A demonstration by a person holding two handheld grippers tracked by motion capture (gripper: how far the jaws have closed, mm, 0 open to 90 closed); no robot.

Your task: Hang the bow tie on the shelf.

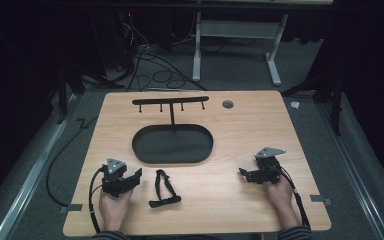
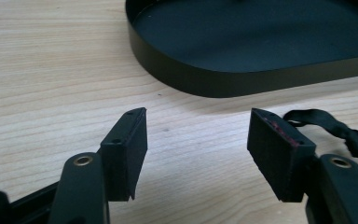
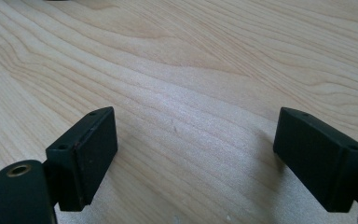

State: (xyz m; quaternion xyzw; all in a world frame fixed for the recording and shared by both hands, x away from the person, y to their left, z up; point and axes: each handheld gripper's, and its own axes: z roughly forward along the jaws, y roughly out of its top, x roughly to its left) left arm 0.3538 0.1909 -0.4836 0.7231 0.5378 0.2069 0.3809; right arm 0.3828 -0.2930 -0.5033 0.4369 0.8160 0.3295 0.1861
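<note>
While both rest near the table's front edge, left gripper agape, right gripper agape.

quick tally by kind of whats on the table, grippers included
grippers: 2, left gripper and right gripper, both open
oval black tray with hook stand: 1
black strap: 1
total: 4
</note>
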